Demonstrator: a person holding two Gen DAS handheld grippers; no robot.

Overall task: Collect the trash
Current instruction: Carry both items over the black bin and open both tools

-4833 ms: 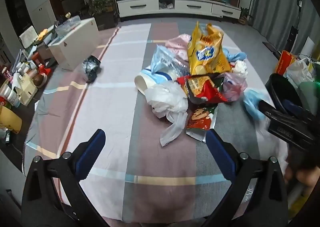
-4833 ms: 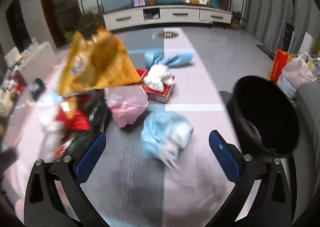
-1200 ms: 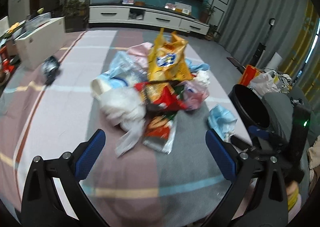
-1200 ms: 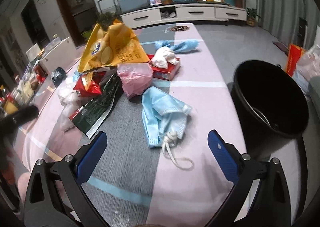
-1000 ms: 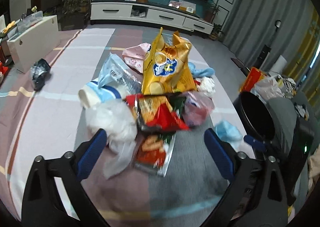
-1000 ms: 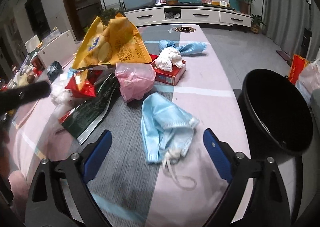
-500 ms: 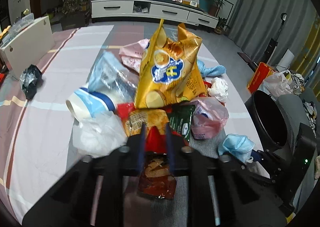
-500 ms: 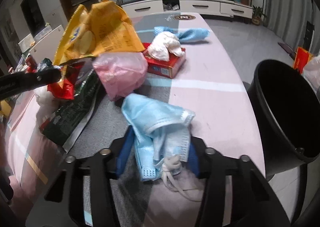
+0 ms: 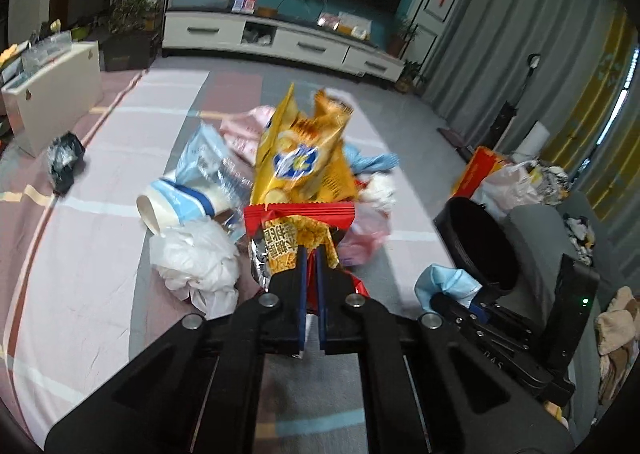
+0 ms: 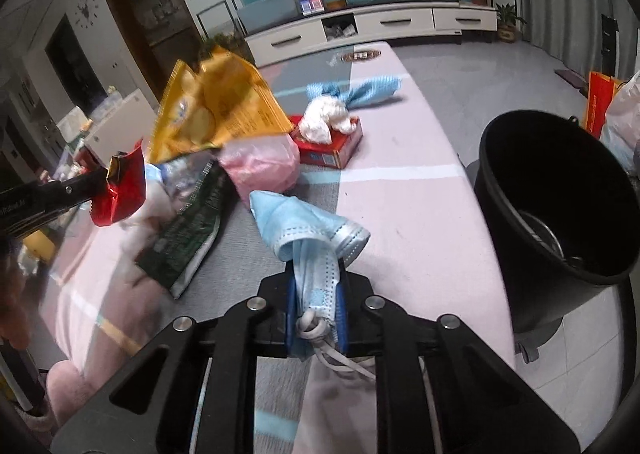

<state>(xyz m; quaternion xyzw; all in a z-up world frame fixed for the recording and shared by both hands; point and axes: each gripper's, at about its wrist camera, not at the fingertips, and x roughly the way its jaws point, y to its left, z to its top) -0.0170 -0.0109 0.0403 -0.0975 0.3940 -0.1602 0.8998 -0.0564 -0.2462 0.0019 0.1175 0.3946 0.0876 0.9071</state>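
Trash lay heaped on the pink-and-grey striped cloth (image 9: 104,222) that covered the table, and both tools had a piece of it. The left gripper (image 9: 311,254) was clenched on a red-and-gold foil snack wrapper (image 9: 298,232), holding it up in front of the pile. The right gripper (image 10: 316,282) was clamped on a crumpled light-blue face mask (image 10: 304,230), whose white ear loops (image 10: 340,360) hung below the blue pads. Behind the wrapper stood a tall yellow crisp bag (image 9: 304,150), with a white-and-blue paper cup (image 9: 176,202) lying on its side and a scrunched white plastic bag (image 9: 196,258) to its left. From the right wrist, a pink plastic bag (image 10: 260,166) sat beside a dark green snack packet (image 10: 188,238), and a red tissue box (image 10: 332,146) sat further back. A black round bucket (image 10: 560,190) stood at the table's right edge, near the mask.
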